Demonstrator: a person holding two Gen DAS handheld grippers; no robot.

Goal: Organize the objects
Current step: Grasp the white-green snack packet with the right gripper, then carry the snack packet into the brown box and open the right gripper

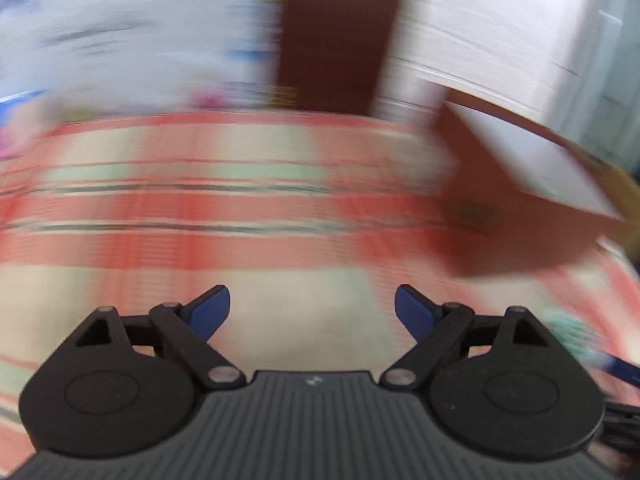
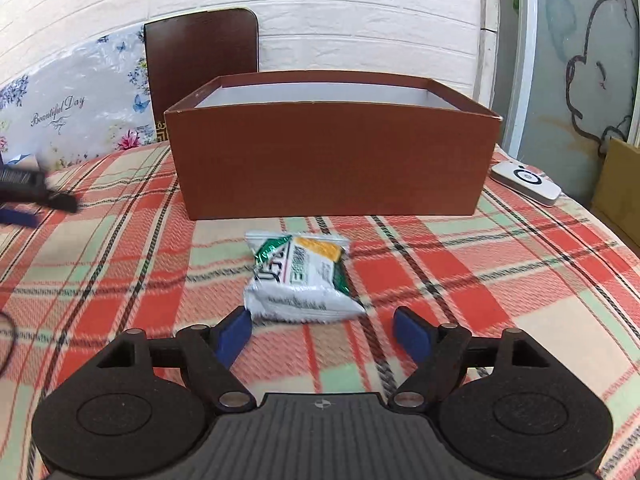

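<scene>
In the right wrist view a white and green snack packet point(image 2: 299, 278) lies on the plaid cloth point(image 2: 500, 280), just ahead of my open, empty right gripper point(image 2: 322, 336). Behind the packet stands an open brown box point(image 2: 332, 160) with a white inside. The left wrist view is badly motion-blurred: my left gripper point(image 1: 312, 312) is open and empty above the cloth, and the brown box point(image 1: 512, 200) shows tilted at the right. The left gripper also appears at the far left of the right wrist view point(image 2: 24, 188), blurred.
A brown chair back point(image 2: 200, 60) stands behind the box, against a white brick wall. A floral cushion point(image 2: 72, 112) leans at the back left. A white remote point(image 2: 526, 182) lies right of the box. A cardboard panel point(image 2: 620, 184) stands at the far right.
</scene>
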